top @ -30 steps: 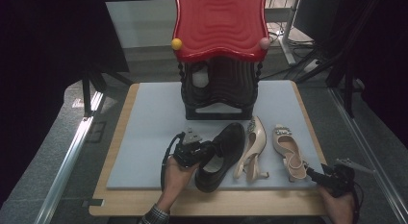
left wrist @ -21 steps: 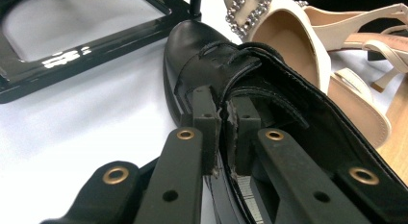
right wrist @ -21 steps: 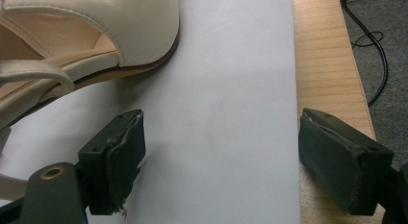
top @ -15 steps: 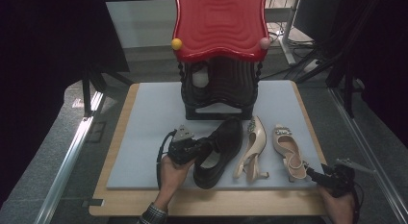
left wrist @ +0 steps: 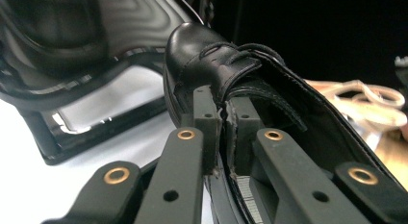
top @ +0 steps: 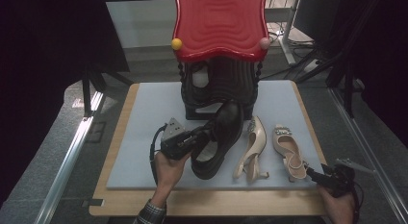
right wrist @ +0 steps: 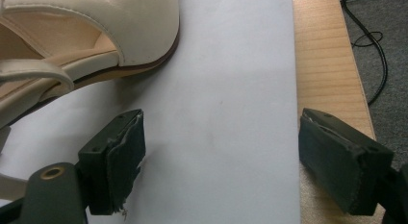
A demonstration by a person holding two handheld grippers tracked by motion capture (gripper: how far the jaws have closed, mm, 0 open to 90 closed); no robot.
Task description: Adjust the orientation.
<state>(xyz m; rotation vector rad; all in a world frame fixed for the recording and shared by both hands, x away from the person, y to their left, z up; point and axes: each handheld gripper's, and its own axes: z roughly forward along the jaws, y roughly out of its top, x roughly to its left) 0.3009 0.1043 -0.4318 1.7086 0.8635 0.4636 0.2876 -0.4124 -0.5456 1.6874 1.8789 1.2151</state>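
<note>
A black leather shoe hangs tilted above the blue-grey mat, its toe pointing at the black stand. My left gripper is shut on the shoe's side collar. In the left gripper view the pads pinch that leather edge. Two beige slingback heels rest on the mat: one on its side, one upright. My right gripper stands open near the mat's front right corner, just behind the upright heel. In the right gripper view nothing lies between its jaws; the beige heel is ahead to the left.
The black stand carries a wavy red top with a yellow ball at one corner, and it rises at the back of the mat. A wooden table edge borders the mat in front. Dark cables lie on the floor.
The left gripper has lifted the black shoe and carried it away from me, toe toward the stand. The right gripper has kept still.
</note>
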